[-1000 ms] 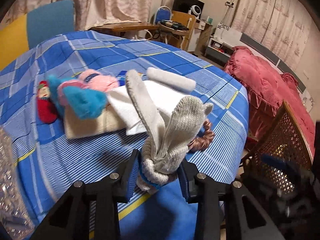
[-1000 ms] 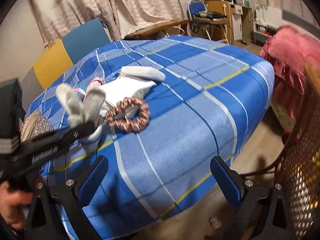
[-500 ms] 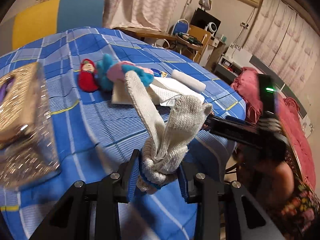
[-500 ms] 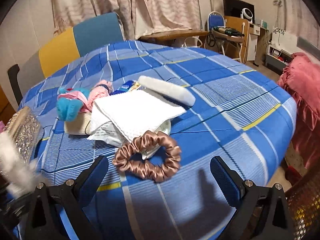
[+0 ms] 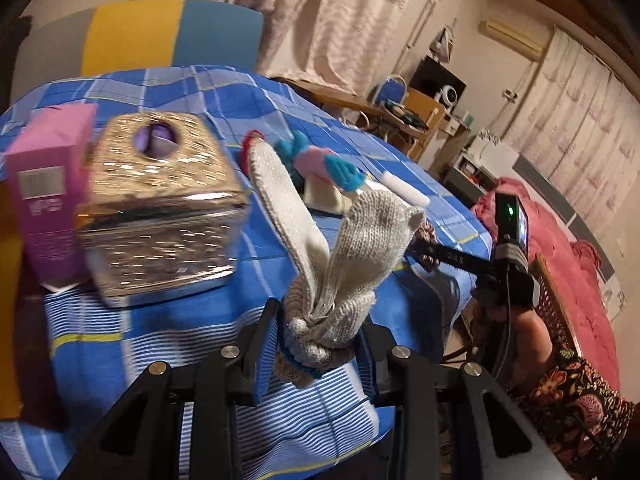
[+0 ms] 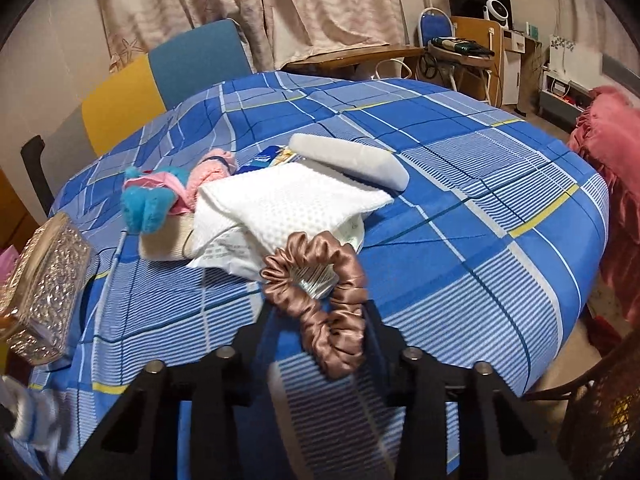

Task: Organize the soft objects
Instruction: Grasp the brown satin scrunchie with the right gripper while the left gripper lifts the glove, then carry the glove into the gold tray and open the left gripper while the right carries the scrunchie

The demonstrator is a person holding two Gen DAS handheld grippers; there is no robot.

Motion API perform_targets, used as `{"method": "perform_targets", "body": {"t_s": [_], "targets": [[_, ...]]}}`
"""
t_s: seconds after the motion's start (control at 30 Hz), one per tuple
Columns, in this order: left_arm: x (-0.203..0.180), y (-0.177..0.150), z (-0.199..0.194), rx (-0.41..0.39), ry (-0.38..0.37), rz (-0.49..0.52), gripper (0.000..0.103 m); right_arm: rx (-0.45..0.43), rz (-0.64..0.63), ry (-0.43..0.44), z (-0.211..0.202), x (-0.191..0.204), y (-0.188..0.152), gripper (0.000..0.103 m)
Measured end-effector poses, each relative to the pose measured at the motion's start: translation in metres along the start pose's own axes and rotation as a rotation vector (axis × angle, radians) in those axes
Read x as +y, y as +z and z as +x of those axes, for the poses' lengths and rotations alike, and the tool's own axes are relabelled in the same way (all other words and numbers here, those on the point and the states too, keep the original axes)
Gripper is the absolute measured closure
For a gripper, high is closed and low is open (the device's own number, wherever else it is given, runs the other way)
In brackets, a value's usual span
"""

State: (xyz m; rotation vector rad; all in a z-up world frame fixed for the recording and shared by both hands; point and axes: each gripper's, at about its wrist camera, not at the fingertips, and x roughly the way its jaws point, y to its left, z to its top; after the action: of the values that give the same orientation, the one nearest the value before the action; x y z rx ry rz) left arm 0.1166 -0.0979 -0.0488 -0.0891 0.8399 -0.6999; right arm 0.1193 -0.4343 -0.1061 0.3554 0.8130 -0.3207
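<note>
My left gripper (image 5: 316,344) is shut on a grey knitted glove (image 5: 344,248), holding it by the cuff above the blue checked table (image 5: 160,320). My right gripper (image 6: 320,320) is closed around a brown satin scrunchie (image 6: 324,280) at the near part of the table (image 6: 480,240). Behind the scrunchie lie a white waffle cloth (image 6: 288,204), a white roll (image 6: 352,160), a pink and blue plush toy (image 6: 160,196) and a beige cloth (image 6: 164,244). The right gripper also shows in the left wrist view (image 5: 448,256), reaching over the table edge.
A glittery gold tissue box (image 5: 160,208) and a pink carton (image 5: 48,196) stand at the table's left. The tissue box also shows in the right wrist view (image 6: 44,284). A wicker basket (image 6: 600,408) is at the lower right, off the table. A pink bed (image 5: 560,264) lies beyond.
My left gripper swung left with the glove, towards the tissue box. My right gripper moved in over the table and closed from wide open onto the scrunchie.
</note>
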Motion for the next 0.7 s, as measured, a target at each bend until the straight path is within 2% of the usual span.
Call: {"method": "perform_targets", "body": {"t_s": [0.1, 0.43, 0.7], "targets": [[0.009, 0.000, -0.014, -0.027, 0.008, -0.020, 0.068, 0.005, -0.002, 0.013, -0.006, 0.004, -0.005, 0.076], [0.058, 0.000, -0.072, -0.119, 0.042, -0.116, 0.068, 0.025, -0.030, 0.050, -0.029, 0.027, -0.022, 0.085], [0.126, 0.006, -0.116, -0.170, 0.160, -0.219, 0.068, 0.023, -0.086, 0.082, -0.046, 0.059, -0.027, 0.090]]}}
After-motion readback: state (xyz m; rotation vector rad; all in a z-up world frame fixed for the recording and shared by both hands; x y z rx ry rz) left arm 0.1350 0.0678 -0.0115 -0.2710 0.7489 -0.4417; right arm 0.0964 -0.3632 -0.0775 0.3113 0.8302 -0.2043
